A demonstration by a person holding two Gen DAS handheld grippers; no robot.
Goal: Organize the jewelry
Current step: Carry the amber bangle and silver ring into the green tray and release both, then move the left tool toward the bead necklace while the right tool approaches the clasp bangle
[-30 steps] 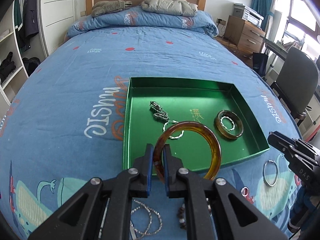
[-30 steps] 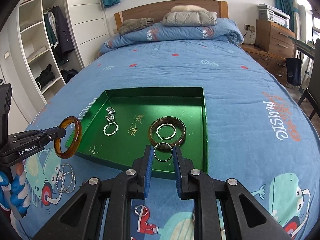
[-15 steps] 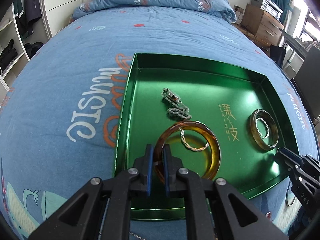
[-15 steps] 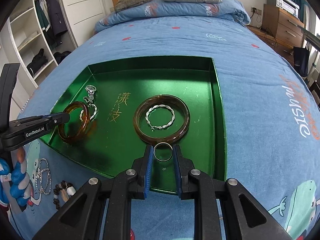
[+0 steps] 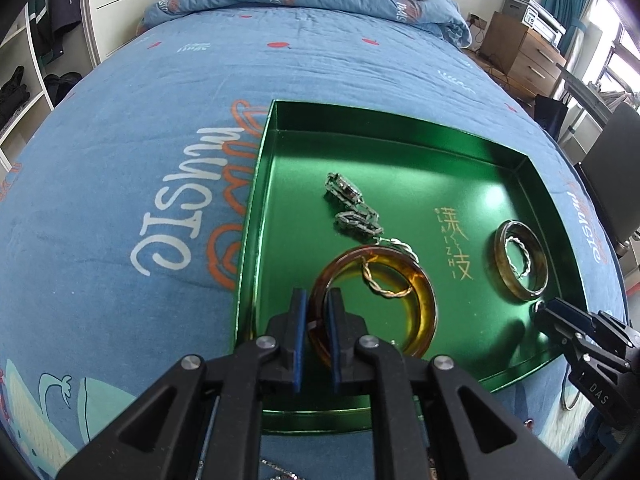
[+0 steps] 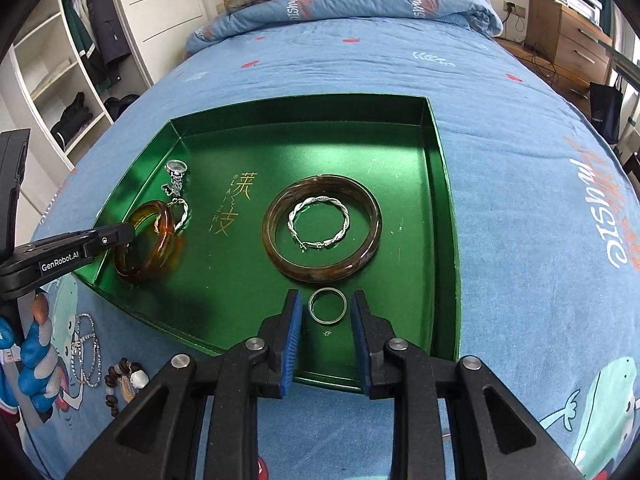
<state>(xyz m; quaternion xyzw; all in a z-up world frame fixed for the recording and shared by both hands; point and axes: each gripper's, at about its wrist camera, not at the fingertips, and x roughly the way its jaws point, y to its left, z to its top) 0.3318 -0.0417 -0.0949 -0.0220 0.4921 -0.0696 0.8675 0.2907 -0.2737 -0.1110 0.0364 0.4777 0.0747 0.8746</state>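
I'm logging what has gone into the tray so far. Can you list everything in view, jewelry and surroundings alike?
Tray: one, green, on the bed.
Amber bangle: one, translucent orange-brown, at the tray's left side, pinched by the left fingers.
Dark bangle: one, brown, flat in the tray.
Twisted hoops: two, silver, one inside the dark bangle, one by the amber bangle.
Watch: one, silver, in the tray.
Plain ring: one, silver, on the tray floor.
Chains and beads: silver and brown, on the bedspread left of the tray.
Bedspread: blue, printed.
Left gripper: black, blue pads.
Right gripper: jaws opening, ring lying free between them.
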